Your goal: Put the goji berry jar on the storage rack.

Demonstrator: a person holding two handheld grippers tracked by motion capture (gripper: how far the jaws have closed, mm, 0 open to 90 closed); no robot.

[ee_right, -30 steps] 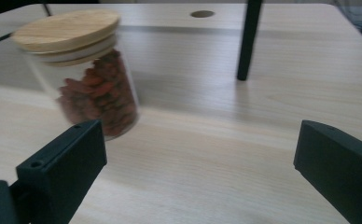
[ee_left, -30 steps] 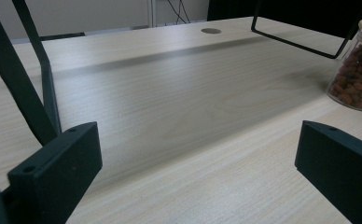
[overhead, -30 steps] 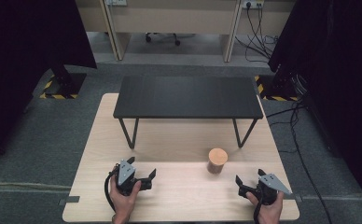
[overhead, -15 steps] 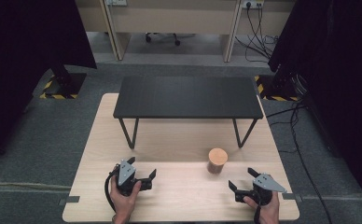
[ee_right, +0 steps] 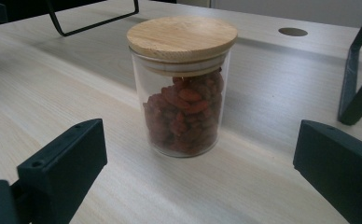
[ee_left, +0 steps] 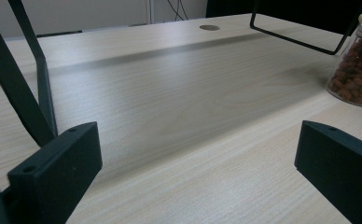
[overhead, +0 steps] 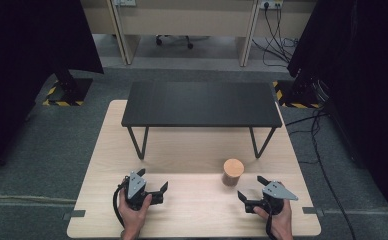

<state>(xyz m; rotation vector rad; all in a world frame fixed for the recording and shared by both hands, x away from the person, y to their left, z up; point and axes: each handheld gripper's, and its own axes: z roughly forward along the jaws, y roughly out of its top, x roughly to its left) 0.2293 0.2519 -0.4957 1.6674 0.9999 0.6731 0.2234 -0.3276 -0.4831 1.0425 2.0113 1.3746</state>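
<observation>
Jar (ee_right: 181,88) of red dried berries stands upright on the pale wooden table (overhead: 192,210) — its round wooden lid (ee_right: 182,37) is on top. The right gripper (overhead: 252,192) points at the jar, near it but not touching, with its jaws spread wide and nothing between them. The left gripper (overhead: 163,192) rests well apart from the jar, by the table's near edge — its jaws are wide too and hold nothing. A small black table (overhead: 199,104) stands behind them.
</observation>
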